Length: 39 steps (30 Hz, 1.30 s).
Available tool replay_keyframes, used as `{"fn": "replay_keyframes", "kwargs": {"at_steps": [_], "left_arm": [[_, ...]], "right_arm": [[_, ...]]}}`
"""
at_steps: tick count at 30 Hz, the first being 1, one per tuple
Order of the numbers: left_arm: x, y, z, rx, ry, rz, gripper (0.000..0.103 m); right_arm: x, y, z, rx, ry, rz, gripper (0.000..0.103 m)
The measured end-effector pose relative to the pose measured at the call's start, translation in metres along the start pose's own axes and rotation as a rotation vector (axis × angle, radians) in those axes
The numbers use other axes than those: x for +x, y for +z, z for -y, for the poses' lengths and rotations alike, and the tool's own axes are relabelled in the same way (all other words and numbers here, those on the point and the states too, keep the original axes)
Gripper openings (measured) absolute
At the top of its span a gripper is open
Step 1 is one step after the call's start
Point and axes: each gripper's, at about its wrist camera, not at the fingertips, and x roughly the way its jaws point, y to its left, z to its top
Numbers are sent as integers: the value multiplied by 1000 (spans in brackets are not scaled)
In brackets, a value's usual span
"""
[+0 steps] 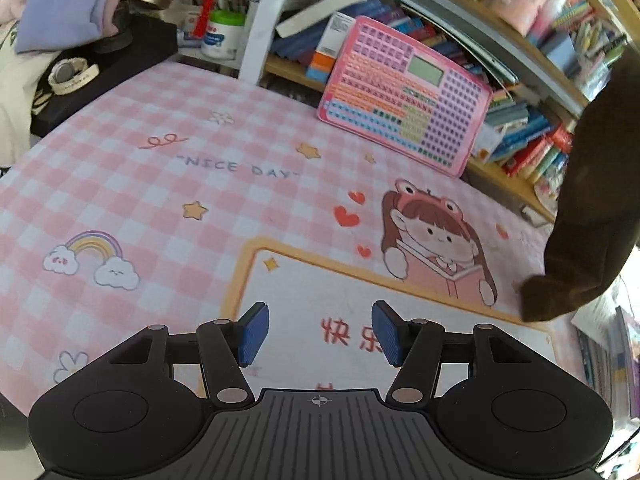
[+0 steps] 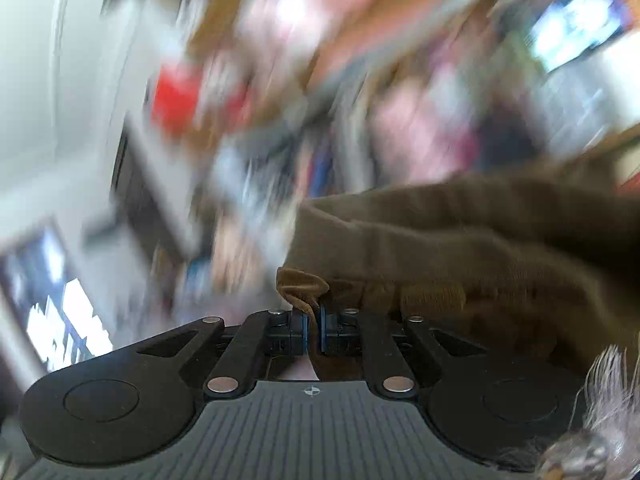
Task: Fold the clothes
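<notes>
A dark brown garment hangs down at the right edge of the left wrist view, its lower end just above the pink checked desk mat. My left gripper stands open over the mat's white panel with nothing between its blue pads. In the right wrist view the same brown garment bunches to the right, and my right gripper is shut on a fold of its edge. The background there is smeared by motion.
A pink calculator-like board leans on a bookshelf at the back. A white jar, pens, a wristwatch on a black block and folded lilac cloth sit at the back left.
</notes>
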Motion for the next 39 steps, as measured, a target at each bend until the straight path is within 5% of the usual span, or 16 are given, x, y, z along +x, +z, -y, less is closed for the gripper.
{"fn": "replay_keyframes", "kwargs": {"at_steps": [5, 9, 17, 22, 27, 33, 39], "left_arm": [[5, -1, -24, -23, 12, -17, 58], [1, 0, -42, -28, 15, -10, 58], [7, 12, -56, 4, -1, 17, 58], [16, 23, -42, 92, -35, 42, 58], [27, 24, -13, 236, -77, 49, 58], [50, 12, 29, 370, -180, -6, 58], [80, 6, 60, 404, -187, -6, 61]], "right_arm": [[112, -159, -4, 10, -123, -619, 6], [135, -229, -23, -52, -168, -729, 7], [154, -236, -78, -127, -106, -703, 10], [153, -247, -79, -72, -62, -737, 32], [127, -233, -67, -15, -57, -669, 54], [63, -209, -17, 161, -203, -539, 55], [38, -158, 11, 10, -452, -386, 65]]}}
